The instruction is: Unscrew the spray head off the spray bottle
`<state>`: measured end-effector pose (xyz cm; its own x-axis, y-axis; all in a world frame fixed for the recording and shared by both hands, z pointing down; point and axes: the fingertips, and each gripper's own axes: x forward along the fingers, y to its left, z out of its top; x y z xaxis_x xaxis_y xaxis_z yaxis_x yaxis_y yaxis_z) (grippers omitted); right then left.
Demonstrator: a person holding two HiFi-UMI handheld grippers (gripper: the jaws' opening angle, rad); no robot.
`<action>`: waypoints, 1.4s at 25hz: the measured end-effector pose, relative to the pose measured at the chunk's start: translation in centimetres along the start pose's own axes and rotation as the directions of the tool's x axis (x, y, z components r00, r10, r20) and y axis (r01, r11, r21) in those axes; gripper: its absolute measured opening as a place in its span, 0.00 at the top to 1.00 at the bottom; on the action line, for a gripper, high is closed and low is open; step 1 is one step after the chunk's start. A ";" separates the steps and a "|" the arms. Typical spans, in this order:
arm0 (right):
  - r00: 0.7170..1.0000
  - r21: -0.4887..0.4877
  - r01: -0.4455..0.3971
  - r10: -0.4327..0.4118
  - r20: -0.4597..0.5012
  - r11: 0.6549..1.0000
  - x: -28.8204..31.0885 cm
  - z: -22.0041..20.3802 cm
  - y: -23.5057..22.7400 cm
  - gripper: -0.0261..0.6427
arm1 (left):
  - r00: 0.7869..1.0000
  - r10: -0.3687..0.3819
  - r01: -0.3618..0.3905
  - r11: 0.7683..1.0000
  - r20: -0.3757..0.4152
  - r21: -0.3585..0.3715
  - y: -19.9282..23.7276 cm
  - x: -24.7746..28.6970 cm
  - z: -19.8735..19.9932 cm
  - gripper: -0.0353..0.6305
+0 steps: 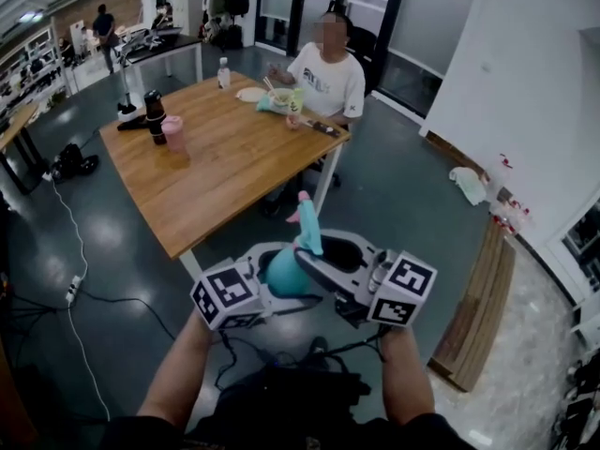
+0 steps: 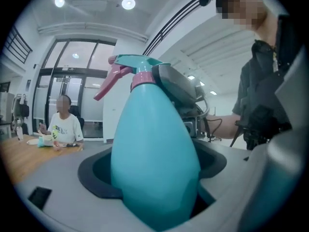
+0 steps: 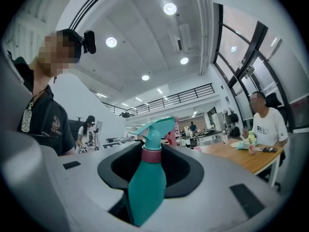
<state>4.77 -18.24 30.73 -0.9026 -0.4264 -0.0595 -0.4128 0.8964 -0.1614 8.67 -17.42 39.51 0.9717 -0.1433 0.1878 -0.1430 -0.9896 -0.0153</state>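
Office: wooden table [image 1: 234,157], grey floor [image 1: 394,195] | left gripper [image 2: 154,197] clamps spray bottle [image 2: 154,144] | right gripper [image 3: 148,175] clamps spray head [image 3: 155,132]

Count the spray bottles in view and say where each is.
1. The spray bottle is held in the air between the left gripper and right gripper. Clutter on the far table might hide another.
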 end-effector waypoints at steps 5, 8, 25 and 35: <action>0.993 -0.008 -0.115 0.115 0.013 0.993 -0.3 0.5 0.9 0.75 | 0.998 -0.058 0.058 0.998 0.037 0.005 -1.0 -0.2 0.8 0.29; 0.992 -0.007 -0.124 0.124 0.037 0.992 0.1 0.8 1.2 0.75 | 0.998 -0.029 0.029 1.000 0.051 0.001 -0.6 -0.4 0.9 0.29; 0.947 -0.015 0.319 -0.319 -0.034 0.948 4.2 -2.1 -3.3 0.67 | 0.864 0.493 -0.495 0.869 -0.098 0.010 8.1 -2.5 -3.4 0.29; 0.972 0.006 0.231 -0.231 -0.048 0.973 4.5 -1.9 -3.0 0.75 | 0.920 0.385 -0.386 0.922 -0.075 0.004 6.5 -2.4 -2.9 0.29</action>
<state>1.73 -22.61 32.77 -0.7877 -0.6155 0.0263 -0.6097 0.7727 -0.1767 4.83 -23.45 41.83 0.8245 -0.5122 0.2406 -0.5064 -0.8576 -0.0904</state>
